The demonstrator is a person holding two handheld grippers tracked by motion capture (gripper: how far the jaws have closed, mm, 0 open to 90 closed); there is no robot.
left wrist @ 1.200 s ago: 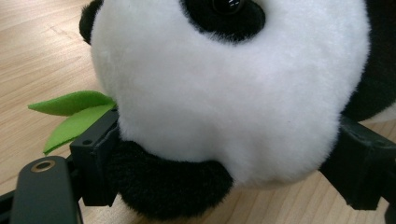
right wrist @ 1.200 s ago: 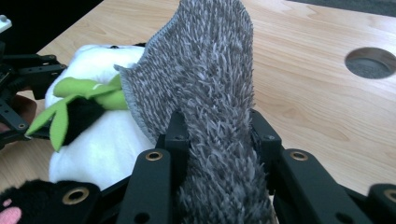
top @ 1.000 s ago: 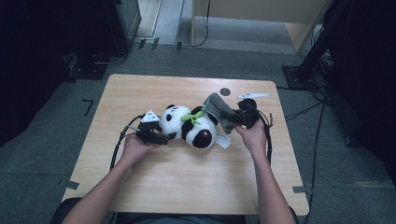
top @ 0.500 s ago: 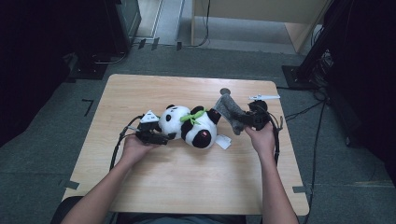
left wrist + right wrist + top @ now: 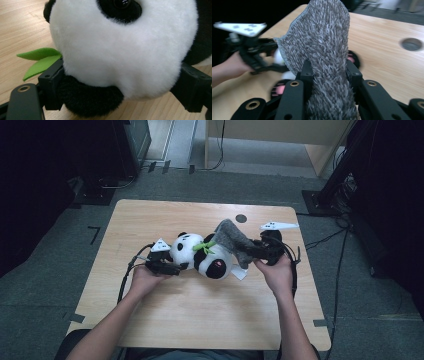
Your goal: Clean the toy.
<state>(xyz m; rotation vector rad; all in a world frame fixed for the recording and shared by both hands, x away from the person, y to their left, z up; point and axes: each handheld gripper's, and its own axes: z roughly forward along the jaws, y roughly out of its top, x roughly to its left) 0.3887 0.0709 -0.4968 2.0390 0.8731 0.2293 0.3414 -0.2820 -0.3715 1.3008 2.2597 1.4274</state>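
Observation:
A black-and-white panda plush (image 5: 202, 255) lies on its side mid-table, a green felt leaf (image 5: 204, 246) at its neck. My left gripper (image 5: 172, 267) is shut on the panda's head (image 5: 125, 50), one jaw pressed into each side, in the left gripper view (image 5: 122, 77) too. My right gripper (image 5: 250, 251) is shut on a grey fuzzy cloth (image 5: 231, 236), held above the panda's body. In the right gripper view the cloth (image 5: 324, 42) rises between the jaws of the right gripper (image 5: 328, 72) and hides most of the panda. The left gripper (image 5: 262, 62) lies beyond it.
The wooden table (image 5: 165, 320) has a round cable hole (image 5: 241, 218) near its far edge. A white tag (image 5: 239, 273) sticks out beside the panda. Cables trail from both grippers. Dark equipment stands on the floor beyond the table.
My right gripper drew the grey cloth off to the right, then carried it back left and higher, over the panda's body. The left hand and the panda stayed still.

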